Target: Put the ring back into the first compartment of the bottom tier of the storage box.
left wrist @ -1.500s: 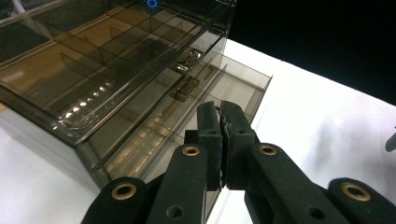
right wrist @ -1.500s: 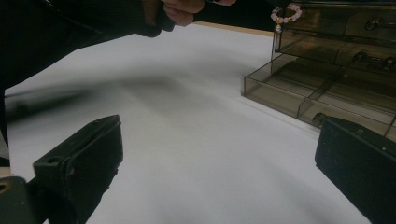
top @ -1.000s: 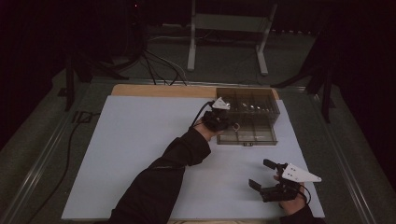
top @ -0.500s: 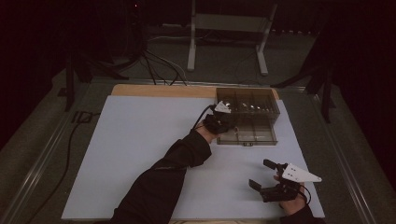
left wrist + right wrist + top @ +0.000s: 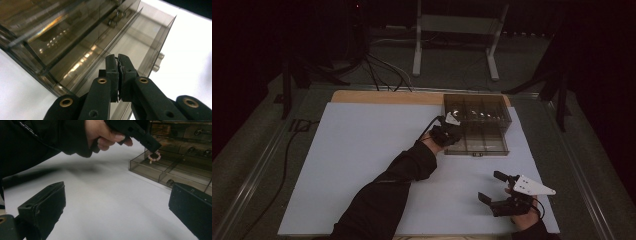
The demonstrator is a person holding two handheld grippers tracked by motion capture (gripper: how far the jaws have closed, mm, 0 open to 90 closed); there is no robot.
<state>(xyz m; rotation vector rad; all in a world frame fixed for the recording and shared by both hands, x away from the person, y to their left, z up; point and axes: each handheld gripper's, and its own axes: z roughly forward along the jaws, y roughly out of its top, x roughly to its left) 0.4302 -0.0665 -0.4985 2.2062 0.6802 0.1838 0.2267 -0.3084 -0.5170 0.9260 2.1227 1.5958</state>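
The left tongs (image 5: 117, 58), clenched on a small pink beaded ring (image 5: 154, 156), have been lowered into the pulled-out drawer of the smoky clear plastic organiser (image 5: 477, 120); release seems imminent. The right tongs (image 5: 492, 189) are held released near the worktop's (image 5: 362, 150) near right edge.

White table cover (image 5: 362, 160), floor cables (image 5: 382, 75)

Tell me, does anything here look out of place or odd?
Not much. The smoky plastic drawer box has its bottom drawer pulled out, and a small pink bead ring hangs from the shut left claw over that drawer. The right claw rests open on the white mat. Nothing spilled or broken.
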